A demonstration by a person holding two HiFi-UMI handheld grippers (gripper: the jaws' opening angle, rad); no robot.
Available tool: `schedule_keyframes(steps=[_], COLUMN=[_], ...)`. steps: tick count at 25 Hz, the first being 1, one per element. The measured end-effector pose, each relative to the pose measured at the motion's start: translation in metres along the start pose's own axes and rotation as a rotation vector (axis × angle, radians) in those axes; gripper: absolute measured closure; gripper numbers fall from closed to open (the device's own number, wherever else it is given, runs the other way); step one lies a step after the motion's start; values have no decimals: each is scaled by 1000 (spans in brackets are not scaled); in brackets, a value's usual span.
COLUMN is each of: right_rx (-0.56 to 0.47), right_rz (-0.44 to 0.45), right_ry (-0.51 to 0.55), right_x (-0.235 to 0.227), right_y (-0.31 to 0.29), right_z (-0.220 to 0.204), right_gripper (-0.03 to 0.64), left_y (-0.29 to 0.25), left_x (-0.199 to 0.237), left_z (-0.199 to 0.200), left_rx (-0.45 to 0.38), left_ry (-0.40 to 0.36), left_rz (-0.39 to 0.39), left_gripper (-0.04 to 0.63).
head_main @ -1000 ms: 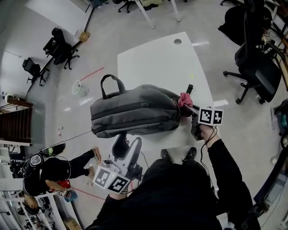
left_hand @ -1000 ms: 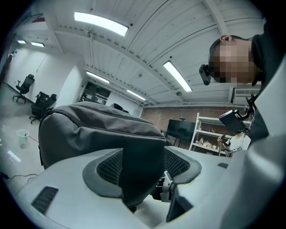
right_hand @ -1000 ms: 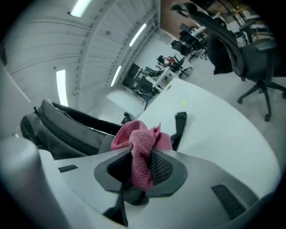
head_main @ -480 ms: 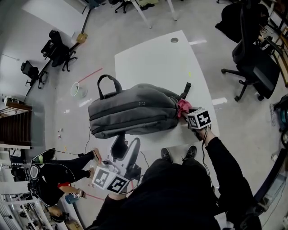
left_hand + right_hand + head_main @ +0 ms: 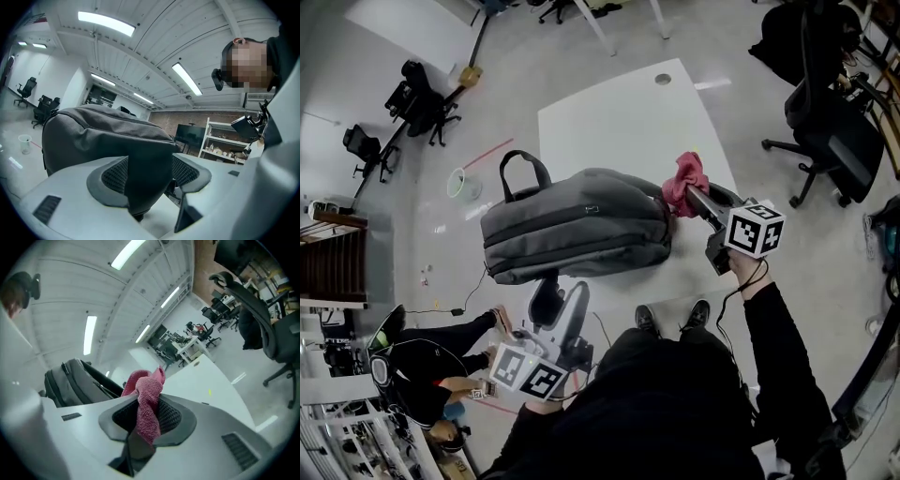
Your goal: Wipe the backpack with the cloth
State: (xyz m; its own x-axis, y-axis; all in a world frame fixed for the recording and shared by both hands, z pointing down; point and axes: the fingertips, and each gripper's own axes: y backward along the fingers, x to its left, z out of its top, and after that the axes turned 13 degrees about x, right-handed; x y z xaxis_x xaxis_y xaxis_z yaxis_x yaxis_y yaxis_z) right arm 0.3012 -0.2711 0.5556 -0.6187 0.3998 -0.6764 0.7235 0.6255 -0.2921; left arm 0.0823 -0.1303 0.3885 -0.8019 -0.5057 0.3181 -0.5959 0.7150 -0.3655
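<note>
The grey backpack (image 5: 577,225) lies on its side across the near edge of the white table (image 5: 619,122), handle toward the left. My left gripper (image 5: 562,298) is shut on a fold of the backpack's near edge; the left gripper view shows that dark fabric (image 5: 147,187) squeezed between the pads, under the backpack's body (image 5: 93,136). My right gripper (image 5: 692,195) hangs by the backpack's right end, shut on a bunched pink cloth (image 5: 683,180). In the right gripper view the cloth (image 5: 147,404) sticks up between the pads, with the backpack (image 5: 70,380) to the left, apart from it.
A black office chair (image 5: 830,131) stands right of the table. A person (image 5: 422,375) sits on the floor at lower left. A small clear bucket (image 5: 464,183) and more chairs (image 5: 422,89) are on the floor to the left.
My right gripper has risen with the pink cloth, from low against the backpack's right end to above it. The left gripper and the backpack have kept still.
</note>
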Motion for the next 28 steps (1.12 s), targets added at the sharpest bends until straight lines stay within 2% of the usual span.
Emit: schedule_keyframes(steps=[1, 4, 6, 8, 9, 11, 15, 17, 19, 21, 22, 25, 28], right_rx=[54, 330, 478, 553, 555, 493, 237, 104, 63, 157, 235, 459, 569], right_rz=[-48, -156, -175, -192, -203, -191, -37, 15, -56, -184, -216, -186, -160], right_ry=[-12, 16, 125, 271, 328, 390, 431, 415, 415, 423, 397, 222, 200], right_x=[-11, -39, -40, -34, -30, -15, 44, 66, 61, 33, 18, -10, -13], right_y=[2, -15, -36, -53, -57, -54, -19, 6, 24, 24, 19, -7, -33], right_z=[-17, -103, -149, -171, -171, -151, -72, -31, -12, -30, -52, -135, -182], right_gripper=[526, 526, 526, 526, 526, 526, 526, 526, 526, 526, 526, 526, 526], left_y=[1, 2, -1, -4, -4, -4, -3, -4, -4, -3, -2, -4, -12], left_x=[0, 2, 2, 0, 0, -1, 1, 2, 2, 3, 3, 3, -3], left_z=[0, 0, 1, 1, 1, 0, -1, -1, -2, -2, -3, -12, -31], left_rx=[-1, 3, 8, 13, 15, 17, 8, 5, 4, 4, 7, 42, 107], left_ry=[1, 3, 1, -4, -8, -16, -16, -9, -6, -5, -6, -2, 0], left_rz=[1, 3, 7, 12, 14, 18, 23, 19, 15, 14, 15, 13, -3], left_gripper=[299, 299, 299, 299, 299, 299, 299, 299, 299, 299, 299, 299, 299])
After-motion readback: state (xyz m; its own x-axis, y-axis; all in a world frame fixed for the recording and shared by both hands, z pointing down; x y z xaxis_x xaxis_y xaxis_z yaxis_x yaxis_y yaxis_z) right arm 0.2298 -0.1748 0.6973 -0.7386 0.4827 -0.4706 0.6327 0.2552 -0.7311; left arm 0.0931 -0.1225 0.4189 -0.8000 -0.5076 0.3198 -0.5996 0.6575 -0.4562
